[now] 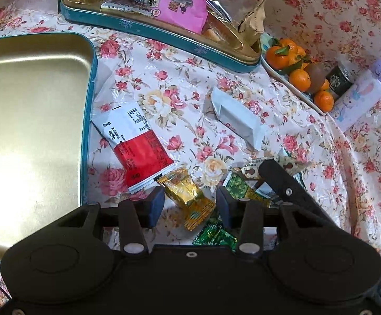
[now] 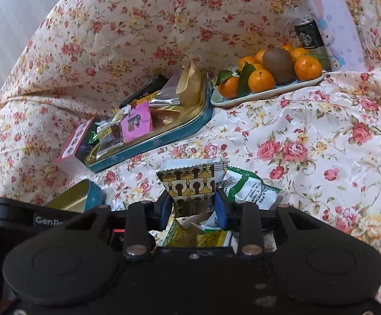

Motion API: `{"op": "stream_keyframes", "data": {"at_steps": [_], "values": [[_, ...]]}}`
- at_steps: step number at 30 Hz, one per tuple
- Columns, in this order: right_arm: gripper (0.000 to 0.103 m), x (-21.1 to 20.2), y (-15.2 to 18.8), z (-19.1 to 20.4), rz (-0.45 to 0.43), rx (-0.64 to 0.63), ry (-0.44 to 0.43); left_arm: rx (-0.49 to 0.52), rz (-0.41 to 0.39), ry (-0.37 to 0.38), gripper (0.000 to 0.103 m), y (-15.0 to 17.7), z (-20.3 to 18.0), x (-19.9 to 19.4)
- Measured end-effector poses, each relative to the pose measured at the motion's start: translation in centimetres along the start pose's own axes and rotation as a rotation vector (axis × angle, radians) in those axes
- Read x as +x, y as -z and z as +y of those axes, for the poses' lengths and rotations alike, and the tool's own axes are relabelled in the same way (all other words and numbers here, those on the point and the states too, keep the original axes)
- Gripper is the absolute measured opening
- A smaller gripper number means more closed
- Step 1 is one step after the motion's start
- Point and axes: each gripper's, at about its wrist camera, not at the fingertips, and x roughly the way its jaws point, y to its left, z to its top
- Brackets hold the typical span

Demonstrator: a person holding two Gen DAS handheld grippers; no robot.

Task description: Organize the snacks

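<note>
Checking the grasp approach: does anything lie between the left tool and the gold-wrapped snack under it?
Nothing visible does. The left tool is open with the gold-wrapped snack lying between its fingers, pads not pressing it. A green packet lies close at the right finger, and a red-and-white packet at the left finger.

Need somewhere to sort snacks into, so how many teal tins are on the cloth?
2. One empty tin lies at the left beside the red-and-white packet; one snack-filled tin sits farther back, next to the fruit plate. More could be out of view.
</note>
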Motion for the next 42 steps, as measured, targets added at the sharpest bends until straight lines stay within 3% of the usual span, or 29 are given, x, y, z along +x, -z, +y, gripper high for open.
{"op": "stream_keyframes", "data": {"at_steps": [5,10,13,24,32,36,42], "values": [[0.038,-0.8,0.2,0.0,-0.030,0.013,-0.010,-0.031,0.014,-0.009,0.050,-0.6,0.0,0.3],[0.040,-2.2,0.3,-0.1,-0.084,0.020,0.004,0.054,0.008,-0.083,0.048,-0.4,-1.6,0.7],[0.040,-3.2,0.4,-0.3,-0.116,0.020,0.012,0.143,-0.003,-0.129,0.026,0.1,-2.6,0.9],[0.041,-7.9,2.2,-0.1,-0.211,-0.071,0.144,0.315,-0.009,-0.128,0.026,3.1,-2.8,-1.0],[0.043,-9.3,5.7,-0.2,-0.143,-0.093,0.201,0.452,-0.010,-0.158,0.027,6.8,-2.7,-1.9],[0.043,-9.4,6.8,-0.1,-0.082,-0.051,0.184,0.456,-0.011,-0.160,0.027,7.2,-2.5,-1.4],[0.045,-8.9,7.5,0.3,0.002,0.049,0.085,0.486,-0.044,-0.158,0.028,7.5,-2.6,-1.2]]}}
